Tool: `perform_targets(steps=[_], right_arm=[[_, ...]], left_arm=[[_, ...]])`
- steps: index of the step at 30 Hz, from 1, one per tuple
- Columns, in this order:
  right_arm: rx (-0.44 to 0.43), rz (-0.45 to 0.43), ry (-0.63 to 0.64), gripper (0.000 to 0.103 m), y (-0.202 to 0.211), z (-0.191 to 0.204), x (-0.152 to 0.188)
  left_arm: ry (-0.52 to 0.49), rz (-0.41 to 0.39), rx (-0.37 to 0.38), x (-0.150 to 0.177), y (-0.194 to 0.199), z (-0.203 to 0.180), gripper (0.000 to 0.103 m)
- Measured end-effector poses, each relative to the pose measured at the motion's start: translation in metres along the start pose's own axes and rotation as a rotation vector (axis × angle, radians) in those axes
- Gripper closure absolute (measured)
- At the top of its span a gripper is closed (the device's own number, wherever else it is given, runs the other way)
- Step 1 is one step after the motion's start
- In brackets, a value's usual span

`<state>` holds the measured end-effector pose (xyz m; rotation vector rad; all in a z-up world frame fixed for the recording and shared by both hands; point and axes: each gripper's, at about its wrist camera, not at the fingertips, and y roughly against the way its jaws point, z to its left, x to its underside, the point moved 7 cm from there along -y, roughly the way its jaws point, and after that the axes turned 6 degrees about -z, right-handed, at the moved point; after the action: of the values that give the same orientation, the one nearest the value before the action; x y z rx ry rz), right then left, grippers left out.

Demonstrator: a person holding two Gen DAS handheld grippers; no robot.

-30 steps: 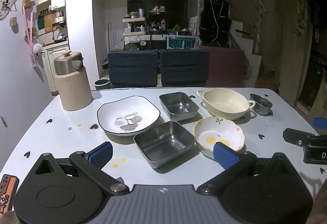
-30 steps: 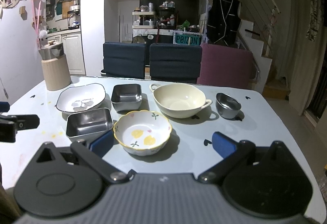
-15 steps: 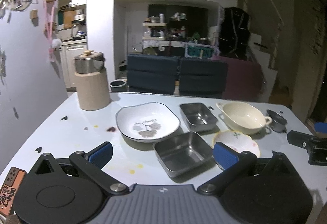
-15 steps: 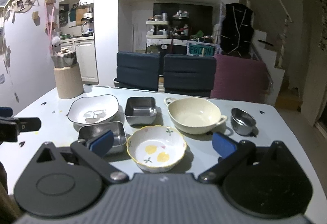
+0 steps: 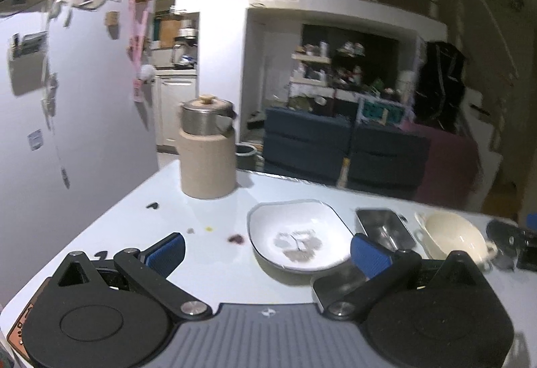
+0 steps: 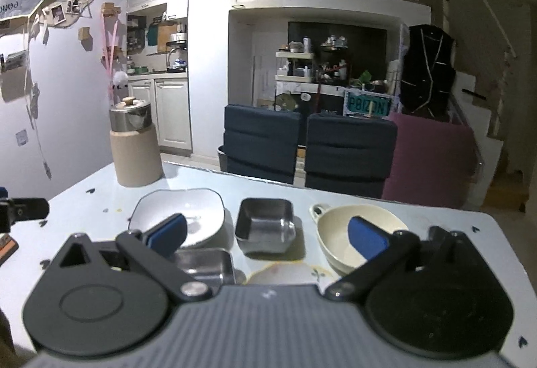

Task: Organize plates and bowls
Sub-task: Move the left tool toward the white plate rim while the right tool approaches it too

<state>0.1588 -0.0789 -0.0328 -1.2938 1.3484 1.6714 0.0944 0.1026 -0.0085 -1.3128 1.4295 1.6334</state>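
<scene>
Sign (image 6: pixel 368 106) reads "P8IZON"; left hand-held gripper (image 5: pixel 267 251) and right hand-held gripper (image 6: pixel 266 234) gape.

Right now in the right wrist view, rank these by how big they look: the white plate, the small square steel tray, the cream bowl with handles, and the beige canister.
1. Beige canister, largest.
2. Cream bowl with handles and white plate: look alike, and the jaws cover part of each, so unranked.
3. Small square steel tray, smallest.
</scene>
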Motion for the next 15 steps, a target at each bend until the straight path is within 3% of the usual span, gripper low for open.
perform_targets(steps=[10, 15], right_arm=[[-0.055, -0.003, -0.015, 0.000, -0.046, 0.011, -0.020], [-0.098, 0.017, -0.041, 0.000, -0.082, 0.021, -0.039]], left_arm=[[0.013, 0.057, -0.069, -0.017, -0.048, 0.016, 0.000], [0.061, 0.130, -0.098, -0.019, -0.077, 0.025, 0.000]])
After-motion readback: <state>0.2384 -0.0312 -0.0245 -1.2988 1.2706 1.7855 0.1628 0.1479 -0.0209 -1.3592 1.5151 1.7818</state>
